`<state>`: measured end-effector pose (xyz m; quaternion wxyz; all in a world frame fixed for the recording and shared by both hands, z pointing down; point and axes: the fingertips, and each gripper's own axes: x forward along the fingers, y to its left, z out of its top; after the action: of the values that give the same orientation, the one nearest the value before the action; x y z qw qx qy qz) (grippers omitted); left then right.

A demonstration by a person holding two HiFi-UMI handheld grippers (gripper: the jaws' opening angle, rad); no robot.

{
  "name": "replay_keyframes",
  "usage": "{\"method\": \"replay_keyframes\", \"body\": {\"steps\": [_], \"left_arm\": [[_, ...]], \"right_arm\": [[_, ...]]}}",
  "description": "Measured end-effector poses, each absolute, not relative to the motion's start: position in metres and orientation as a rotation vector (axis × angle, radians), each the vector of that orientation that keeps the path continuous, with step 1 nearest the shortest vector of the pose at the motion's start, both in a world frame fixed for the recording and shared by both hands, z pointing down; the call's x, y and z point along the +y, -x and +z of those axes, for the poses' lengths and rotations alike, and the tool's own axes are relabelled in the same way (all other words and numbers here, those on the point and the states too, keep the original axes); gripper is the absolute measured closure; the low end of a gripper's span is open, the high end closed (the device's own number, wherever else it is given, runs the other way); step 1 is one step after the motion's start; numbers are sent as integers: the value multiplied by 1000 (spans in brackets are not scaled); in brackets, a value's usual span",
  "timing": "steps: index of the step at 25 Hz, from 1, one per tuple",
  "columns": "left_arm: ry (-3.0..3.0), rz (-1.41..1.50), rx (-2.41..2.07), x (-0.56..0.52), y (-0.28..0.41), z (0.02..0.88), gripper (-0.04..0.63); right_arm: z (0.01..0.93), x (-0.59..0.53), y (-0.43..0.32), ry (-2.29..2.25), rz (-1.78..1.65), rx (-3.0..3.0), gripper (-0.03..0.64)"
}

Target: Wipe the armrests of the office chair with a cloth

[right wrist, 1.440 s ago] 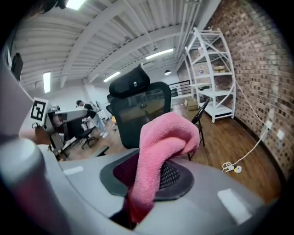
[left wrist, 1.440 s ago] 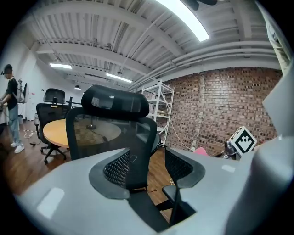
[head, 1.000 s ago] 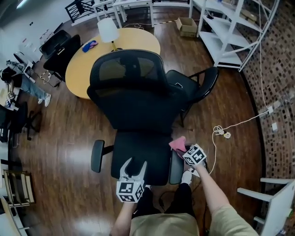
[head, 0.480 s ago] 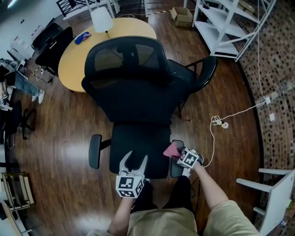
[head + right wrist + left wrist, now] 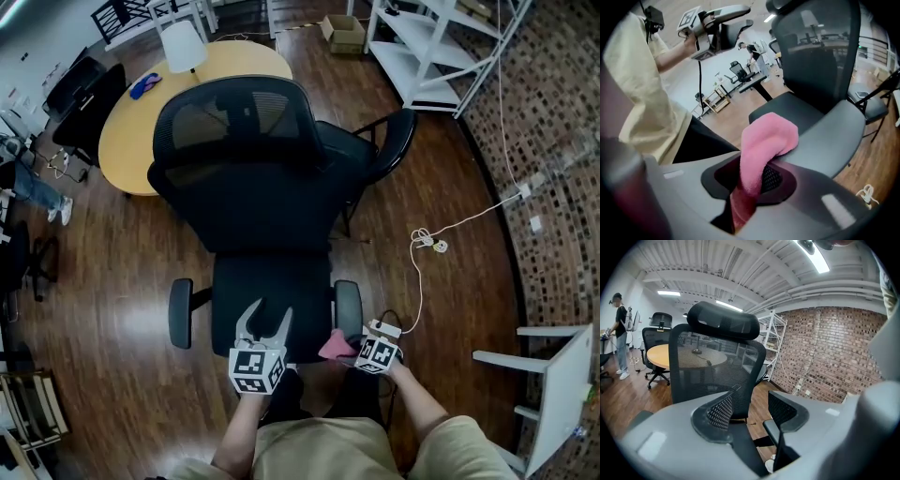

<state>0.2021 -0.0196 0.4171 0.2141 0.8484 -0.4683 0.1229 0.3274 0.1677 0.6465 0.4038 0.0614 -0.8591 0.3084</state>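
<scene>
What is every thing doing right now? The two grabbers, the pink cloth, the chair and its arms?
left gripper: jaws apart, holding nothing.
right gripper: jaws shut on the pink cloth.
pink cloth: pinched at one end, free end flopped onto the right armrest.
right armrest: cloth's tip on its near end.
left armrest: bare, nothing touching it.
office chair: upright, nobody sitting in it.

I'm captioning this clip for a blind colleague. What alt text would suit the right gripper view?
The right tool is shut on a fluffy pink cloth whose free end flops onto the near end of a dark grey padded armrest. Behind it rises the black mesh-backed office chair, standing on a wooden floor.
</scene>
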Motion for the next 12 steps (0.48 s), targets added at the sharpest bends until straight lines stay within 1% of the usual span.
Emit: {"method": "replay_keyframes", "body": {"steps": [2, 7, 10, 12], "left_arm": [[-2364, 340, -1290, -17, -210, 415, 382], [-2343, 351, -1320, -12, -210, 415, 382], [-2313, 367, -1339, -7, -208, 421, 382], [-2303, 379, -1341, -3, -207, 425, 382]], "right_arm": [[637, 133, -340, -249, 773, -2210, 543], [636, 1, -392, -476, 522, -2118, 543], [644, -45, -403, -519, 556, -2095, 543], [650, -52, -402, -532, 606, -2112, 543]]}}
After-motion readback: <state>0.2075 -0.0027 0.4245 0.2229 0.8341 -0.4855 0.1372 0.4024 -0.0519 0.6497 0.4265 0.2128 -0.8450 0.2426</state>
